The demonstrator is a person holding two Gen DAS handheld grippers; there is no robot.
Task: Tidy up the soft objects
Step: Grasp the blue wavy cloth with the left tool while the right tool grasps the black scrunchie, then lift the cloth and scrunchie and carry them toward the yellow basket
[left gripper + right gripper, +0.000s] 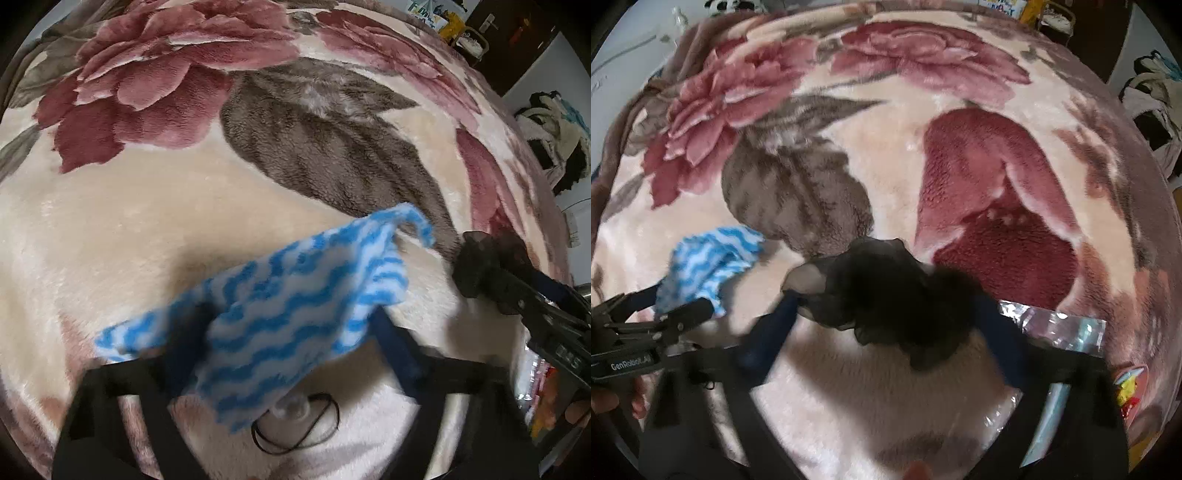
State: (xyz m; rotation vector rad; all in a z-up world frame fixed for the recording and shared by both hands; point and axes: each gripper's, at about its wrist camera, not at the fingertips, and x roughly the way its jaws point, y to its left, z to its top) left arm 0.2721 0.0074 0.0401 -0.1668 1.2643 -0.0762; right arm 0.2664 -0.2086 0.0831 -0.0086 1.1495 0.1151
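Observation:
A blue and white wavy-striped fuzzy cloth (pixel 291 306) hangs between the fingers of my left gripper (pixel 290 312), just above the floral blanket (pixel 147 229), and throws a shadow on it. The jaws are shut on it. In the right wrist view the left gripper (pixel 683 300) shows at the left edge with the same striped cloth (pixel 705 262) bunched in its jaws. My right gripper (pixel 886 297) is shut on a crumpled black sheer fabric (pixel 882 284) that fills the gap between its fingers. From the left wrist view the right gripper (pixel 480 269) sits to the right with the black sheer fabric (pixel 484 254) at its tip.
A plush cream blanket with red flowers and brown leaves covers the bed. A dark hair tie and a clear round piece (pixel 295 421) lie under the left gripper. Shiny plastic wrapping (pixel 1060 325) and a colourful packet (pixel 1130 387) lie at the right. Clothes (pixel 554 129) are piled beyond the bed.

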